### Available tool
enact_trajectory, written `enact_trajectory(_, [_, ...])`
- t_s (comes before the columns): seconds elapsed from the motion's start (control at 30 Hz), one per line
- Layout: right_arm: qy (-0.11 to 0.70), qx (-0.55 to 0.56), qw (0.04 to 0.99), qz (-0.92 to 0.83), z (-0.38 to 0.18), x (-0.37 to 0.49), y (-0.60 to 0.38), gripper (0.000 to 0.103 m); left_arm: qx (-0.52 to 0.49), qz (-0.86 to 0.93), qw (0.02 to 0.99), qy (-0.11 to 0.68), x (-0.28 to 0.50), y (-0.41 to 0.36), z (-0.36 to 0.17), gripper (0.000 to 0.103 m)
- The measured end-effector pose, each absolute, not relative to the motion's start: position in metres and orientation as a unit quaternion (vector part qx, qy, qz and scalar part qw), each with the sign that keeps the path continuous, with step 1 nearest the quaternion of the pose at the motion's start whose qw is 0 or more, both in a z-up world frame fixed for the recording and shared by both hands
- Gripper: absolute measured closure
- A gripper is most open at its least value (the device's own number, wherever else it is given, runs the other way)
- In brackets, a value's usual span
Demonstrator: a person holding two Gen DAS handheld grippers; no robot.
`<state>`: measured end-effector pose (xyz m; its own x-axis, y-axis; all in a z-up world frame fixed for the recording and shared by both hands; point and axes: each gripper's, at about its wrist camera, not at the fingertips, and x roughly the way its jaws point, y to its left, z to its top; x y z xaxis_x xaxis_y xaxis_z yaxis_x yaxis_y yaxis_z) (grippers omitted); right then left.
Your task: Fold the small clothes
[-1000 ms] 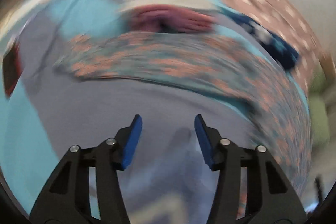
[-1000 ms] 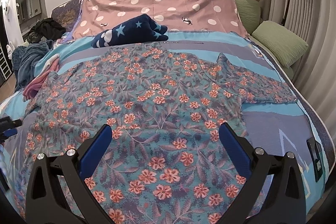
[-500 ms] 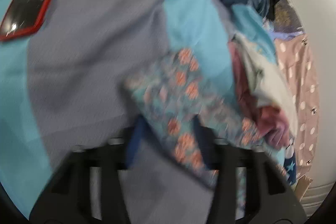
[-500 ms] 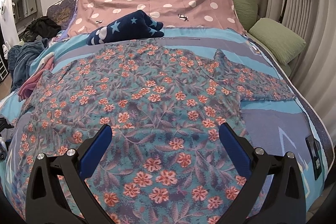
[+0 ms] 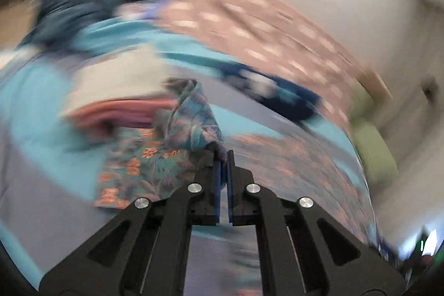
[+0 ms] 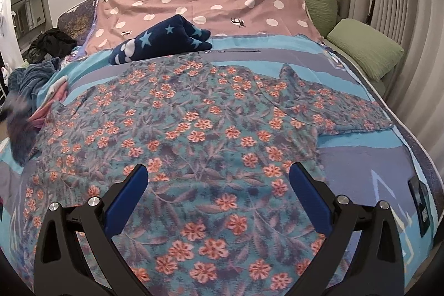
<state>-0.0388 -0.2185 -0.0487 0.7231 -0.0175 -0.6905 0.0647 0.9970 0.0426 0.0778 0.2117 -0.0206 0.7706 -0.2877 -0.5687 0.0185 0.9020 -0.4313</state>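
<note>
Nearest the right claw [image 6: 217, 186], spread wide, the floral top [image 6: 194, 129] lies flat on the bed [image 6: 360, 157]. Soft, light and limp, it should drape; hems and sleeve ends suit gripping. Farther left, the left claw [image 5: 223, 157] pinches one lifted sleeve [image 5: 191, 118].

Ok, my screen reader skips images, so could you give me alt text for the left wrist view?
The left gripper has its fingers shut on a bunched corner of the floral garment, lifting it above the bed. The frame is motion-blurred; pink folded clothes and a polka-dot cover show behind.
</note>
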Motion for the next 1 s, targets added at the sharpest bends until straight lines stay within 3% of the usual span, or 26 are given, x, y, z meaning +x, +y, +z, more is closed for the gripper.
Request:
enact_trajectory(0.13, [0.373,0.043,0.927,-0.018,-0.045,-0.038,-0.226,0.001,-0.139,-0.199,0.899,0.365,0.077,0.102,-0.029,0.100])
enact_trajectory(0.33, [0.387,0.086,0.918,0.017,-0.041,-0.028,-0.244,0.003,-0.112,-0.238,0.866,0.425,0.073,0.037,-0.073,0.100])
enact_trajectory(0.4, [0.405,0.113,0.905,0.067,-0.041,-0.018,-0.243,0.019,-0.102,-0.233,0.866,0.431,0.071,0.029,-0.080,0.100])
enact_trajectory(0.5, [0.442,0.180,0.866,0.151,-0.047,0.006,-0.236,0.035,-0.102,-0.229,0.864,0.437,0.077,0.032,-0.087,0.100])
enact_trajectory(1.0, [0.580,0.284,0.729,0.227,-0.093,0.115,-0.165,0.035,-0.084,-0.228,0.867,0.436,0.067,0.021,-0.086,0.100])
